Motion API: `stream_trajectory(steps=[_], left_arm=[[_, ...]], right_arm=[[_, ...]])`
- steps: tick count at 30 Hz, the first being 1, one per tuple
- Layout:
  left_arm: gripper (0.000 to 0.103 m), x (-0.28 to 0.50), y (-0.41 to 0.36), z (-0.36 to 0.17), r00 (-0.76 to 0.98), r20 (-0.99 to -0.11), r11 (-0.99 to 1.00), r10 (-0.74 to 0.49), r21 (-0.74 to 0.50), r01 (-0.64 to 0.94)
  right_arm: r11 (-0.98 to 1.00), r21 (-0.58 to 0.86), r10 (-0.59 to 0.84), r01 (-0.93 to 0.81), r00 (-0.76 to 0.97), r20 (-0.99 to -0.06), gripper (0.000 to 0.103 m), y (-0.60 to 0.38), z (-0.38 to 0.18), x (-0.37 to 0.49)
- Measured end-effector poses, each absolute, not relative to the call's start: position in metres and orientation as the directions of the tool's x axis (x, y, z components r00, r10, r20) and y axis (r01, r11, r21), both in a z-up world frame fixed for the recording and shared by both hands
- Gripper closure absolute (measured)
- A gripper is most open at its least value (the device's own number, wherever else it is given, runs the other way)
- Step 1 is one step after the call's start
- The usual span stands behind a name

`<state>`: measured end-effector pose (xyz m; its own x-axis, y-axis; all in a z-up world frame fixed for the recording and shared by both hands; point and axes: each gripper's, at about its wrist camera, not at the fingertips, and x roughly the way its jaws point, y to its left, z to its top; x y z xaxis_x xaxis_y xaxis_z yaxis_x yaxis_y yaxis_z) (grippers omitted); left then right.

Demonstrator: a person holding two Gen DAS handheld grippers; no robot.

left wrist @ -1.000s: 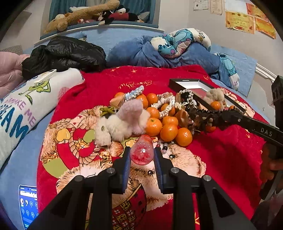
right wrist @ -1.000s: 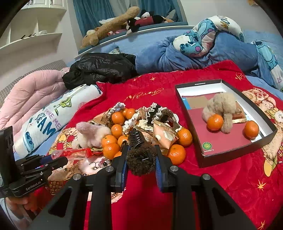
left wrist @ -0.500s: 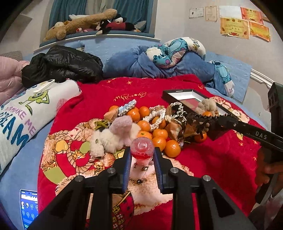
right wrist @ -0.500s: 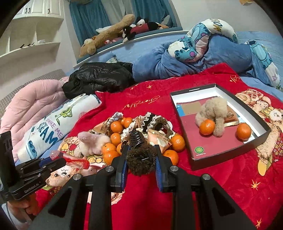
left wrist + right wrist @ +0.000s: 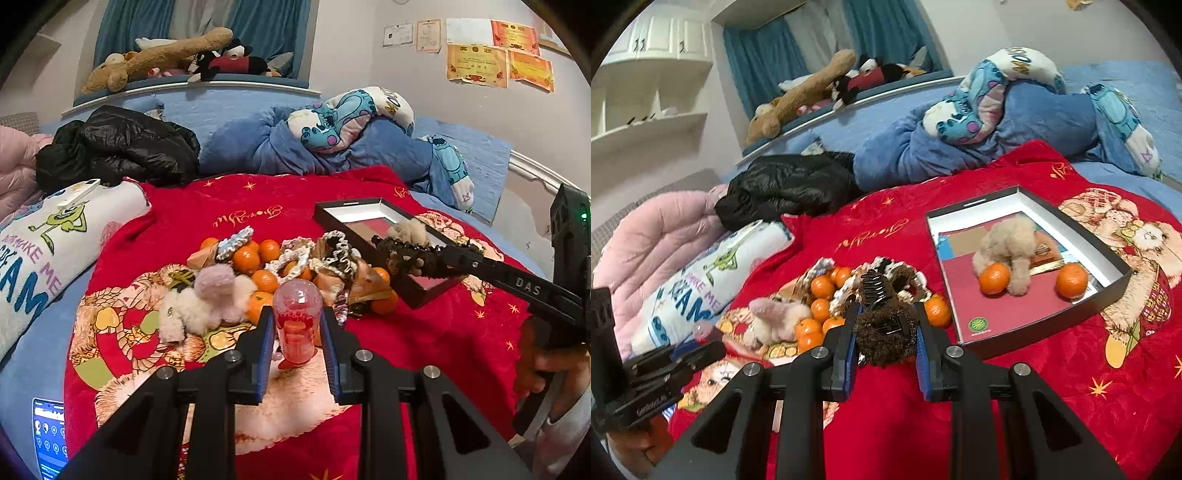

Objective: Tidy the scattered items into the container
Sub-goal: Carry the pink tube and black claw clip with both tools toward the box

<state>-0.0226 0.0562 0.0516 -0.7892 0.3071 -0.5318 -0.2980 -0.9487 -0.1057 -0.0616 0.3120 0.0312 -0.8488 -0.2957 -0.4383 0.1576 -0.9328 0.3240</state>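
While the left tongs (image 5: 297,334) clamp a clear red bottle (image 5: 296,317), the right tongs (image 5: 885,334) clamp a fuzzy brown clip (image 5: 884,332).

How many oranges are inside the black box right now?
2. One orange sits tucked against the fluffy beige toy in the black box; the other orange lies near the box's right wall. The toy could hide more.

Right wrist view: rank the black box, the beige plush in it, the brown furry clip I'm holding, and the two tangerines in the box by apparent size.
1. black box
2. beige plush and brown furry clip: look alike; the clip sits nearest the camera, so unsure
3. left tangerine and right tangerine: look alike
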Motion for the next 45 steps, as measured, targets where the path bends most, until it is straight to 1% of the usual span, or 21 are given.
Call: stream_trajectory(steps=[5,9,34,45], left_arm=[[0.077,-0.018,0.072,0.06,-0.791,-0.517,-0.942,0.327,-0.107,-0.319],[0.077,-0.017,0.084,0.066,-0.784,-0.512,-0.933,0.351,-0.121,-0.339],[0.077,-0.002,0.193,0.074,-0.704,-0.495,-0.851,0.509,-0.163,-0.5],[0.077,0.0,0.224,0.071,-0.682,-0.51,-0.835,0.523,-0.146,-0.531]], right_arm=[[-0.926,0.357,-0.291,0.125,-0.839,-0.459,0.078,0.323,0.025,-0.068],[-0.925,0.361,-0.283,0.12,-0.851,-0.443,0.078,0.333,0.029,-0.061],[-0.922,0.382,-0.107,-0.068,-0.902,-0.418,0.078,0.46,0.037,0.003],[-0.924,0.372,-0.082,-0.09,-0.903,-0.422,0.078,0.479,0.039,0.018]])
